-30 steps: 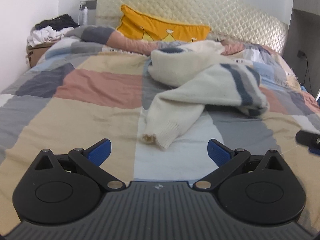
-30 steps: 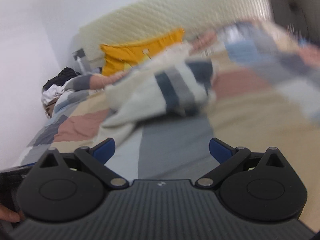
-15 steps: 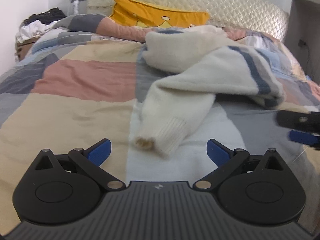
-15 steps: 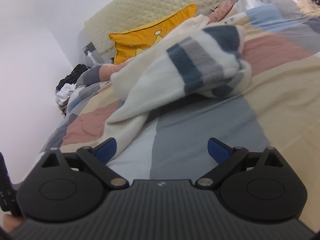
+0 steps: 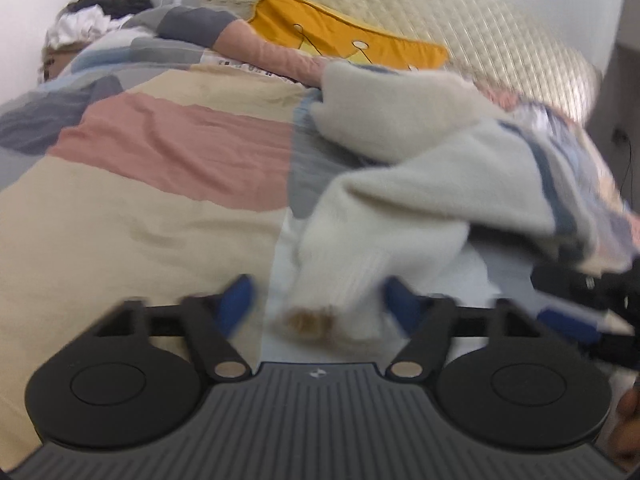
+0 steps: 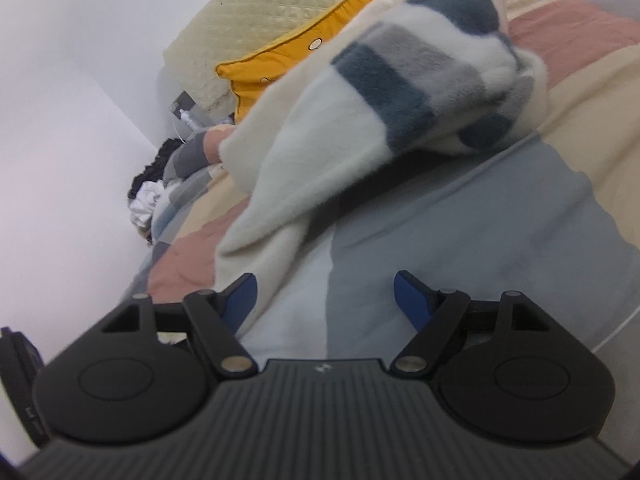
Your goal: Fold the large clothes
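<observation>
A crumpled cream sweater [image 5: 420,184] with blue and grey stripes lies on the patchwork bed cover [image 5: 160,160]. Its ribbed sleeve cuff [image 5: 336,304] lies between the open fingers of my left gripper [image 5: 320,300], which is blurred by motion. My right gripper [image 6: 325,294] is open and empty, low over the bed just in front of the sweater [image 6: 380,120]; a cream fold of it lies by the left fingertip [image 6: 240,292]. The right gripper also shows at the right edge of the left wrist view [image 5: 588,312].
A yellow pillow [image 5: 344,44] leans on the quilted cream headboard [image 5: 500,52]. A heap of dark and white clothes [image 5: 92,20] sits at the bed's far left by the white wall. A rolled blanket [image 5: 224,36] lies before the pillow.
My left gripper has moved forward until the sleeve cuff lies between its fingers. My right gripper has moved closer to the sweater and tilted.
</observation>
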Motion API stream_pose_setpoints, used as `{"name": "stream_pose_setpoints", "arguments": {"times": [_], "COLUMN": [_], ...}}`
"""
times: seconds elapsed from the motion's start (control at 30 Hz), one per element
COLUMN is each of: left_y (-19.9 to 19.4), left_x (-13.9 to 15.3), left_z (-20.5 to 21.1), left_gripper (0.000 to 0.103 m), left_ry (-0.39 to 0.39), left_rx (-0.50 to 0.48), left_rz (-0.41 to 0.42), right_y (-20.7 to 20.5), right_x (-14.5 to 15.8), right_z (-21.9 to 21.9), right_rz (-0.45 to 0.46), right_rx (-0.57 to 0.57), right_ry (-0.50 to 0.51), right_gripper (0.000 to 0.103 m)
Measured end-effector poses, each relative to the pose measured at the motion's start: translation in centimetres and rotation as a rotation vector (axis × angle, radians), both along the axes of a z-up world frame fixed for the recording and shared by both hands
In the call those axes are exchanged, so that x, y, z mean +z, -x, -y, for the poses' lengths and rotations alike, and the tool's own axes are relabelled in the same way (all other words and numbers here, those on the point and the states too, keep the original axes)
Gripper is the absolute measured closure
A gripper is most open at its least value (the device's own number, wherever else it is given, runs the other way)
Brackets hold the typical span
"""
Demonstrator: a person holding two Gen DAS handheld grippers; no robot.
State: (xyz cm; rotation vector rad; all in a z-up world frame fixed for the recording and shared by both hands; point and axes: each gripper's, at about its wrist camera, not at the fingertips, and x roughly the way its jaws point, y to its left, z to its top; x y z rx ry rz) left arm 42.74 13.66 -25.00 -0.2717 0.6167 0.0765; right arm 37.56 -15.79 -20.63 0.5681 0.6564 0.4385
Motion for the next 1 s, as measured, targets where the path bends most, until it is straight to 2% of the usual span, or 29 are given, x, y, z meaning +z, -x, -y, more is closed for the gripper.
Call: {"name": "stream_pose_setpoints", "arguments": {"times": [0.03,0.07,0.13,0.17,0.3,0.43,0.5,0.6,0.77,0.93,0.97,1.0], "left_y": [-0.2,-0.3,0.1,0.5,2.9,6.1,7.6,9.2,12.0,15.0,15.9,16.4], "left_x": [0.1,0.2,0.5,0.9,4.4,9.1,10.7,12.1,11.6,11.1,11.1,11.3], "left_z": [0.1,0.5,1.5,2.0,4.0,5.0,5.9,7.6,8.7,9.4,9.5,9.8], "left_gripper": [0.055,0.062,0.084,0.086,0.088,0.088,0.088,0.088,0.088,0.088,0.088,0.088], "left_ry": [0.016,0.011,-0.023,-0.009,0.007,0.102,0.137,0.158,0.160,0.167,0.171,0.173], "left_rx": [-0.011,-0.038,-0.086,-0.125,-0.165,-0.261,-0.321,-0.360,-0.415,-0.471,-0.478,-0.486], "left_rz": [0.002,0.001,0.009,0.021,0.124,0.260,0.305,0.319,0.277,0.252,0.255,0.259], "right_y": [0.0,0.0,-0.1,-0.1,0.4,1.0,1.5,2.1,2.6,4.1,4.5,4.4], "right_x": [0.0,0.0,0.0,0.1,0.8,1.9,2.4,2.5,1.5,2.2,2.3,2.3], "right_z": [0.2,0.3,0.9,1.4,3.6,5.8,6.2,6.4,6.7,6.9,6.9,6.8], "right_rz": [0.002,-0.002,-0.022,-0.023,-0.014,-0.046,-0.053,-0.053,-0.091,-0.089,-0.106,-0.120], "right_rx": [-0.003,-0.006,-0.030,-0.044,-0.115,-0.132,-0.123,-0.094,-0.011,0.002,0.002,0.004], "right_ry": [-0.014,-0.019,-0.028,-0.046,-0.134,-0.282,-0.336,-0.444,-0.741,-0.773,-0.758,-0.741], "right_gripper": [0.024,0.026,0.026,0.026,0.024,0.022,0.018,0.018,0.018,0.019,0.025,0.041]}}
